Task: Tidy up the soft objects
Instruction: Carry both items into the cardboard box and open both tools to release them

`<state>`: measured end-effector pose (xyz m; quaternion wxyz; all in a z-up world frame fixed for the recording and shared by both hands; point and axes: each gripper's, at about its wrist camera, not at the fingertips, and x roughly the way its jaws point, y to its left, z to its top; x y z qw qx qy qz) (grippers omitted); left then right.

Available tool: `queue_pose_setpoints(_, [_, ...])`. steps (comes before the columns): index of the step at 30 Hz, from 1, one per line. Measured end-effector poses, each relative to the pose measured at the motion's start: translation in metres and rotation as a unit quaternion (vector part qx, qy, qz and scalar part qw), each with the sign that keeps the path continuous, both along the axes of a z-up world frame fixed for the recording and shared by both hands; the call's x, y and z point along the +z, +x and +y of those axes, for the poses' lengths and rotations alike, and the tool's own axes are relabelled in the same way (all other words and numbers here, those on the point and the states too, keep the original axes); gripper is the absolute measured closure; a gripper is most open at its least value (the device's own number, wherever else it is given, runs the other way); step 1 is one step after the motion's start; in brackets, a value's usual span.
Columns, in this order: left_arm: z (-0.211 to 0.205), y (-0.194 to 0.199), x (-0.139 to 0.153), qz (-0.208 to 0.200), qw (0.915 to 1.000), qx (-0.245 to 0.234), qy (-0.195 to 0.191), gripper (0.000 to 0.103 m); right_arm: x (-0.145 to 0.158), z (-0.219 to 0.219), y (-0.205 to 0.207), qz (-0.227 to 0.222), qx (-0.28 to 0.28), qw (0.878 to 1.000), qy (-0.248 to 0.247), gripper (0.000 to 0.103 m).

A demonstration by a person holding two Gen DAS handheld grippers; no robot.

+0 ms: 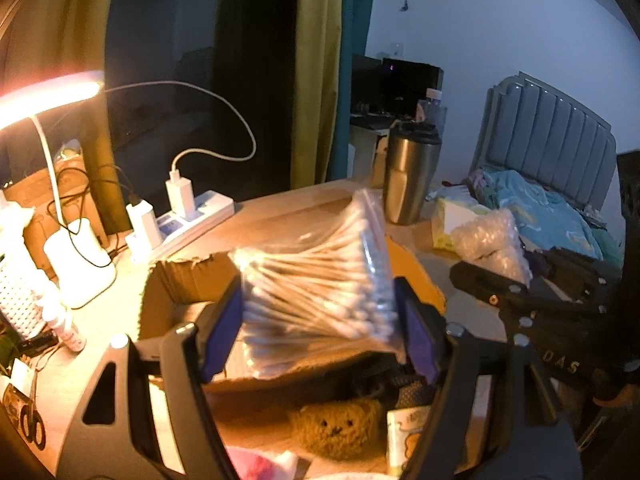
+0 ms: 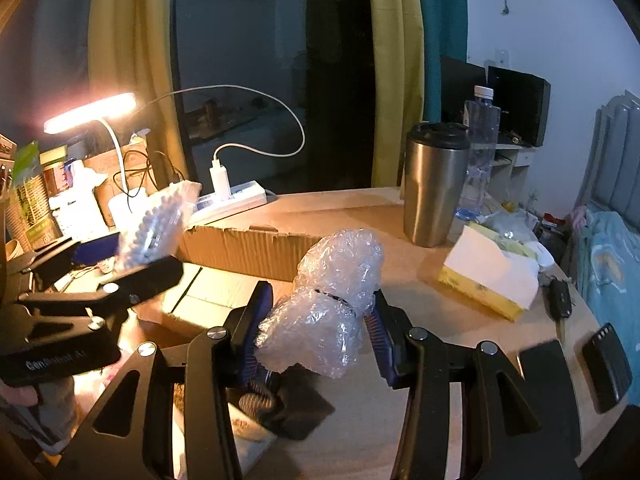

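My left gripper (image 1: 320, 320) is shut on a clear bag of cotton swabs (image 1: 320, 280) and holds it above an open cardboard box (image 1: 188, 276). The bag also shows in the right wrist view (image 2: 156, 232), at the left. My right gripper (image 2: 320, 320) is shut on a roll of bubble wrap (image 2: 332, 292) and holds it above the table, just right of the box (image 2: 248, 248). The bubble wrap shows in the left wrist view (image 1: 492, 240) too. A yellow crocheted toy (image 1: 340, 428) lies below the left gripper.
A steel tumbler (image 2: 436, 188), a water bottle (image 2: 482, 148) and a tissue pack (image 2: 488, 276) stand at the right of the wooden table (image 2: 432, 268). A power strip (image 2: 232, 200) with chargers and a lit desk lamp (image 2: 92, 112) are at the back left. Scissors (image 1: 32, 424) lie at the left.
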<state>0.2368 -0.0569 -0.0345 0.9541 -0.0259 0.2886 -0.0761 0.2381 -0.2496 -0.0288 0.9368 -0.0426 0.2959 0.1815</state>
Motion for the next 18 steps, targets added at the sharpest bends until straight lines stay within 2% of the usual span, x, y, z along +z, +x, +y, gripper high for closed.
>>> queue_pose_setpoints(4, [-0.001, 0.011, -0.011, 0.011, 0.9999, 0.005, -0.003, 0.030, -0.004, 0.005, 0.014, 0.004, 0.005, 1.000, -0.002, 0.054])
queue_pose_setpoints(18, [0.005, 0.048, -0.062, 0.087, 0.9960, 0.018, -0.011, 0.030, -0.035, 0.022, 0.053, 0.046, 0.018, 0.999, -0.001, 0.054])
